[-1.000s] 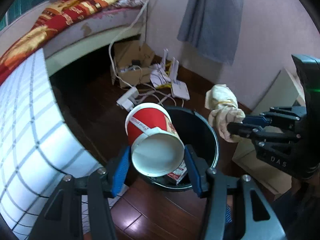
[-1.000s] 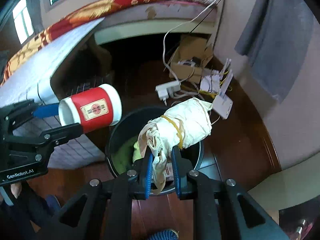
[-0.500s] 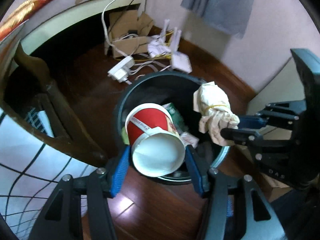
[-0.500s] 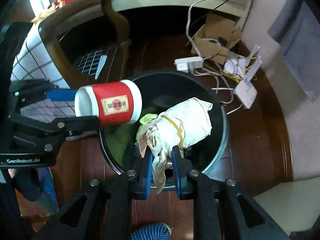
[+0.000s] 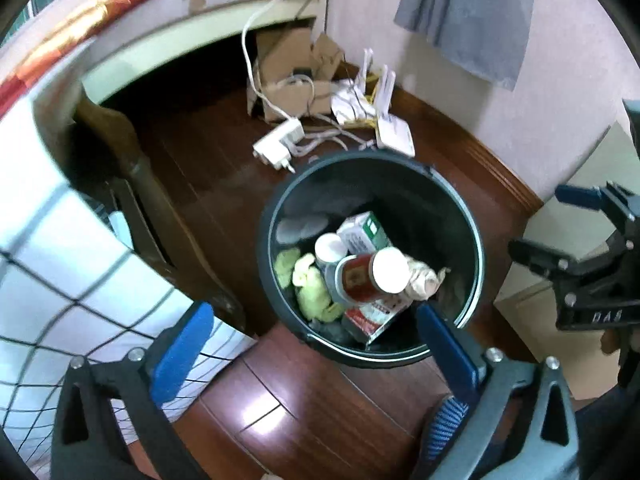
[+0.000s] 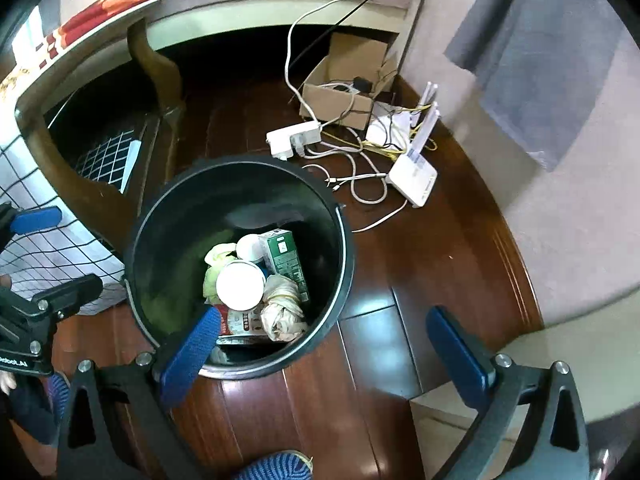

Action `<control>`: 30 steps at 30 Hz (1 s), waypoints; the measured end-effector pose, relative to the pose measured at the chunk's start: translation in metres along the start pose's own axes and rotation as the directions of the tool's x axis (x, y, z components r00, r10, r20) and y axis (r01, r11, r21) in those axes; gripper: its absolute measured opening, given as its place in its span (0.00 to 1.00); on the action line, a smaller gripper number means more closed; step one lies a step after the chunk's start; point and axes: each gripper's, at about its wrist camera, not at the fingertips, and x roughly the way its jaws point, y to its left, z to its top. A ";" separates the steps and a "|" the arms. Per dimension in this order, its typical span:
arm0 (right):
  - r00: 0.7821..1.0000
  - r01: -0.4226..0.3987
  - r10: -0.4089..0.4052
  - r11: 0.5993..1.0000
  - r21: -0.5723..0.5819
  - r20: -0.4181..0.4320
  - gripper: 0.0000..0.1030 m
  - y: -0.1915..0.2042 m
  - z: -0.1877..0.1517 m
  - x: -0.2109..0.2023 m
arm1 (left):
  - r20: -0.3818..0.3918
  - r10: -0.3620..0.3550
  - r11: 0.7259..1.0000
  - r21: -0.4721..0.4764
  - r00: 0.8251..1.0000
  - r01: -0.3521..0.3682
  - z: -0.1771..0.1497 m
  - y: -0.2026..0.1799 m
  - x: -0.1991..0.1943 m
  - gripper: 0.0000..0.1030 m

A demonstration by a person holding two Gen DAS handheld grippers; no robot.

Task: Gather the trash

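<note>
Left gripper (image 5: 312, 344) & right gripper (image 6: 328, 344) are held wide apart, empty; both are best lifted clear w/o bumping bin (image 6: 344, 240).

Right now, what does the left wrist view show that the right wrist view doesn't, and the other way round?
Left wrist only: the open right gripper beside the bin, and the red side of the paper cup.

Right wrist only: the open left gripper at the frame's left edge, and the green face of the carton.

Both: the black bin holding the cup, the rubber-banded paper wad, the carton and yellow-green scraps; behind it the power strip, router and cardboard box.
</note>
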 end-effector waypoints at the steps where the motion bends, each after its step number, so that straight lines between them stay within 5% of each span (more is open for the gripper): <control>1: 1.000 0.004 -0.004 1.000 0.003 0.007 1.00 0.001 -0.001 -0.007 | 0.011 0.001 1.000 0.000 1.000 -0.001 0.001 0.000 -0.007 1.00; 15: 0.991 0.023 -0.026 0.999 0.029 0.128 1.00 0.029 -0.010 -0.104 | 0.175 0.075 0.997 -0.004 0.982 -0.076 -0.008 0.009 -0.105 1.00; 30: 0.955 -0.011 0.007 1.000 0.011 0.296 1.00 0.097 -0.013 -0.230 | 0.376 0.182 0.982 -0.106 0.908 -0.153 -0.046 0.031 -0.218 1.00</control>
